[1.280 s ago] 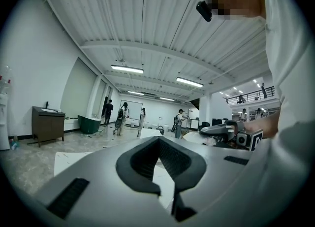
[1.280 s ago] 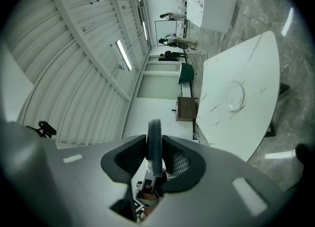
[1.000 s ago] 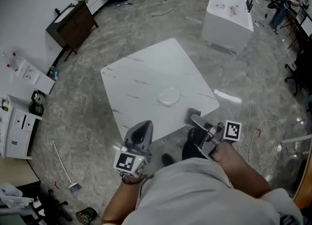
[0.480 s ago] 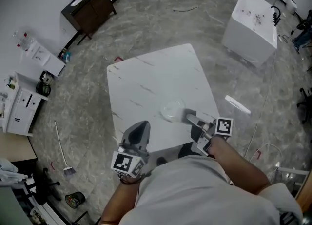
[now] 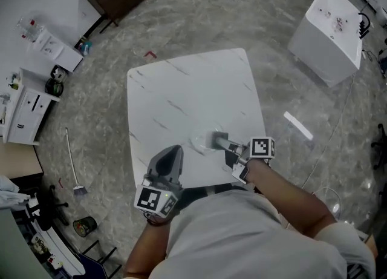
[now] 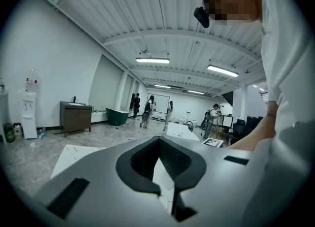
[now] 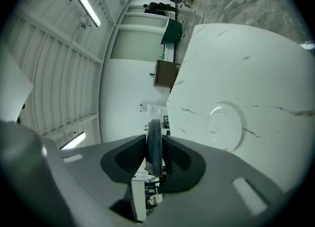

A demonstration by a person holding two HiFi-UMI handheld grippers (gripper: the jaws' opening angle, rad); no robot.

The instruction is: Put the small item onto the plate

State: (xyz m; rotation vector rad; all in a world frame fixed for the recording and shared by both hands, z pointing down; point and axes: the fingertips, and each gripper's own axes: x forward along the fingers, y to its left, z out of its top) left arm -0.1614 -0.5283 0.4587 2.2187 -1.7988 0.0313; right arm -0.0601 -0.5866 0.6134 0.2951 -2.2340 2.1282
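Letting go too soon is my main worry. My right claw (image 7: 153, 140) is closed partway on the small item (image 7: 154, 159), a thin dark flat piece pinched edge-on between the pads. It hangs right at the plate's edge, above the table (image 5: 181, 84), and I cannot tell whether it has crossed the rim.

Dropped from here on its edge, the piece would probably roll or bounce off the plate (image 7: 227, 125), whose rim looks shallow. Going lower brings another risk: if the claw bumps the plate, I expect it to slide on the smooth top.

The plate is the only container, and it looks empty. My left claw (image 6: 158, 140) has its tips together on nothing. It waits well back from the plate on my side, too far away to steady it.
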